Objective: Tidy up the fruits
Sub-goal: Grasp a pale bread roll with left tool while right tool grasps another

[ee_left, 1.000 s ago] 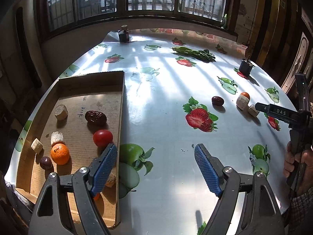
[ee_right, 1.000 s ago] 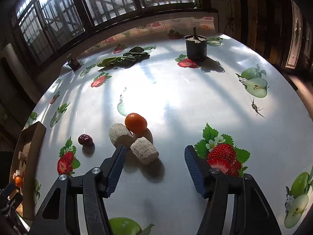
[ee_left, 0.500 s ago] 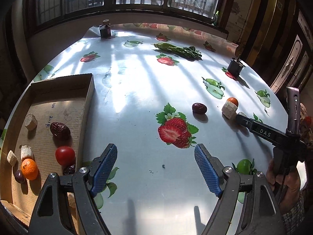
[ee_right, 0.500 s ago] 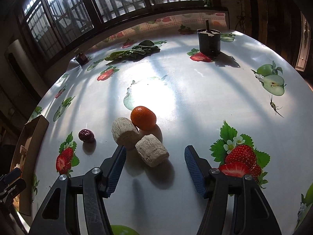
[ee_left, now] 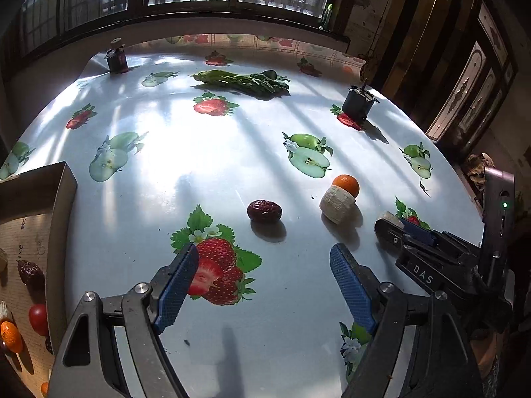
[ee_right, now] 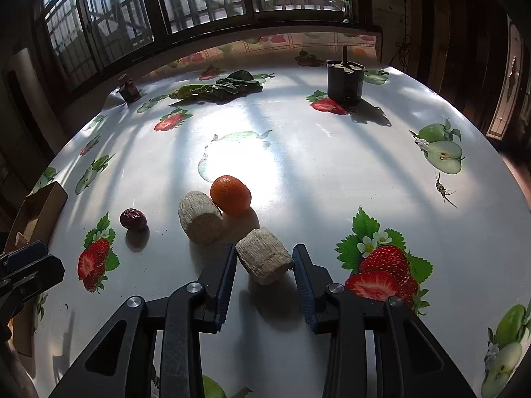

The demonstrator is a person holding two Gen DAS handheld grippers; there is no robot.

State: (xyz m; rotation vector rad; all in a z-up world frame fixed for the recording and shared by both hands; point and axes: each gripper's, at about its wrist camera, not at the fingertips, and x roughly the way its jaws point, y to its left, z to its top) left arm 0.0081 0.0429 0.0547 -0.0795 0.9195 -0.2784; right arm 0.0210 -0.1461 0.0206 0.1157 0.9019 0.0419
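Observation:
On the fruit-print tablecloth lie a dark red date [ee_left: 264, 211], a small orange [ee_left: 346, 184] and a pale cut chunk [ee_left: 337, 204] that leans on the orange. My left gripper [ee_left: 265, 255] hangs open just short of the date, with nothing between its blue pads. My right gripper [ee_right: 264, 255] is closing its jaws around a second pale chunk [ee_right: 262, 267], and both pads touch its sides. The first chunk [ee_right: 199, 220], the orange [ee_right: 230, 195] and the date [ee_right: 132, 219] sit just beyond it. A cardboard tray [ee_left: 63, 199] at the left holds a tomato [ee_left: 38, 318], an orange and a date.
Leafy greens [ee_left: 242, 81] lie at the back of the table. A dark pot [ee_left: 356, 104] stands at the back right and a small dark jar [ee_left: 116, 59] at the back left. The table's rounded edge runs close on the right, where a hand holds the right gripper.
The left gripper has swung right, away from the tray, and now faces the date. The right gripper's jaws have narrowed from wide apart onto the near pale chunk.

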